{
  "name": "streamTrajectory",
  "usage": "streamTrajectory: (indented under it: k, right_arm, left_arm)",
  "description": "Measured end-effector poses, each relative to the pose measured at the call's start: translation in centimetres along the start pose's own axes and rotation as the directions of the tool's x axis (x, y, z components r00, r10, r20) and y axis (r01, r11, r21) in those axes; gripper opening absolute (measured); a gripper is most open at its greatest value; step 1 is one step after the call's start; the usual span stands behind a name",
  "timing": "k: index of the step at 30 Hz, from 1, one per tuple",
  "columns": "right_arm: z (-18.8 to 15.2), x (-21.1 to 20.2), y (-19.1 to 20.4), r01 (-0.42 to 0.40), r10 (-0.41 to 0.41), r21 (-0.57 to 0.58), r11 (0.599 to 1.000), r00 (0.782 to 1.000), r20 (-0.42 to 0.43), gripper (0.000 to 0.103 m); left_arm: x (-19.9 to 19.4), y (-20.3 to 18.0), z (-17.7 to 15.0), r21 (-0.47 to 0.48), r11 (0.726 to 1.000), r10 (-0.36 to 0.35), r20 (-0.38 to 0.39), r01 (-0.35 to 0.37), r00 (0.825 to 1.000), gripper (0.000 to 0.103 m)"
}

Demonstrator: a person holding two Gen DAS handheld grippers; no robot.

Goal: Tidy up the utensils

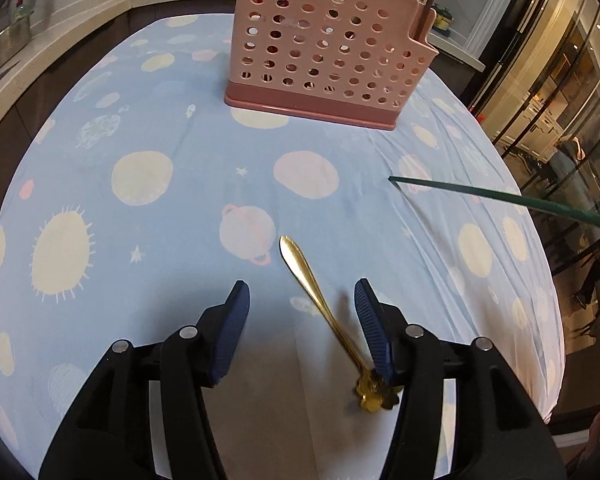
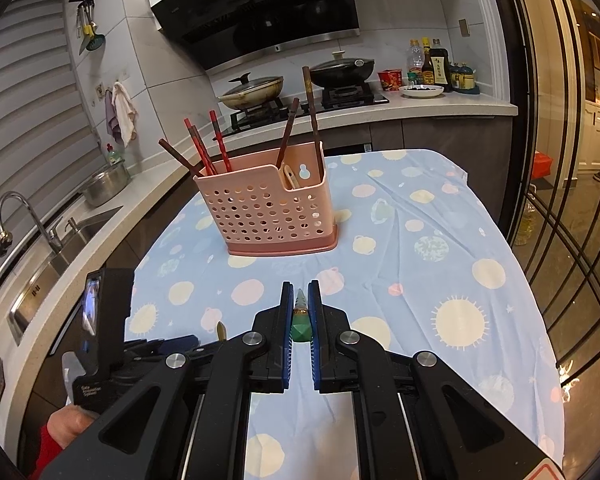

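Note:
A pink perforated utensil holder stands on the table at the far side; in the right wrist view the holder holds several chopsticks and a spoon. A gold utensil lies on the blue cloth between the open fingers of my left gripper, close to the right finger. My right gripper is shut on a green chopstick, seen end-on; its long shaft reaches in from the right in the left wrist view, above the cloth.
The table wears a blue cloth with planets and suns. A counter with a sink runs along the left. A stove with pans and bottles stand behind. Glass doors are at the right.

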State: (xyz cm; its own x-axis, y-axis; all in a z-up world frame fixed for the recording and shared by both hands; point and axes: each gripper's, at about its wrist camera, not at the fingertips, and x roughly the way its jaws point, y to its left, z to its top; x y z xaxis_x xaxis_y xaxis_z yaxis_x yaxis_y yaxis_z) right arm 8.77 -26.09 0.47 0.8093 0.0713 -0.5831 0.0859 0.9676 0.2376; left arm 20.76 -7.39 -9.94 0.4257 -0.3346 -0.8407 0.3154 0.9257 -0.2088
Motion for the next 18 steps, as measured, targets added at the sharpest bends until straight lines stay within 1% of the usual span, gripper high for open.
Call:
streamTrajectory:
  k: [3,4,6,8,10,11,14,18]
  right_arm:
    - [0.1,0.1,-0.2,-0.001,0.001,0.002,1.000,1.000,-0.002,0.007]
    - [0.1,0.1,-0.2,0.000,0.000,0.003,1.000,1.000,-0.005,0.007]
    - [0.2,0.4,-0.4,0.000,0.000,0.006,1.000,1.000,-0.011,0.007]
    - [0.2,0.7,-0.5,0.002,-0.002,0.008,1.000,1.000,-0.018,0.007]
    - [0.3,1.0,-0.6,0.004,-0.003,0.010,1.000,1.000,-0.022,0.007]
    - [0.4,1.0,-0.6,0.005,-0.005,0.010,1.000,1.000,-0.023,0.007]
    - [0.6,1.2,-0.6,0.008,-0.008,0.011,1.000,1.000,-0.025,0.007]
    - [0.6,1.1,-0.6,0.008,-0.008,0.009,1.000,1.000,-0.023,0.007]
  left_arm:
    - [1.2,-0.4,1.0,0.021,0.999,0.028,0.002,-0.028,1.000,0.051]
    - [1.5,-0.5,1.2,0.028,0.999,0.038,0.007,-0.038,0.999,0.050]
    - [1.7,-0.8,1.4,0.055,0.997,0.056,0.017,-0.057,0.998,0.041]
    - [1.8,-1.0,1.4,0.074,0.996,0.051,0.012,-0.052,0.999,0.014]
    - [1.6,-1.1,1.3,0.084,0.996,0.025,-0.002,-0.025,1.000,0.009]
    - [1.5,-1.2,1.2,0.090,0.996,0.022,-0.005,-0.021,1.000,0.004]
    - [0.6,-1.6,0.9,0.106,0.994,0.005,-0.004,-0.005,1.000,0.003]
    - [-1.5,-2.0,0.5,0.118,0.993,-0.022,0.023,0.019,0.999,0.002]
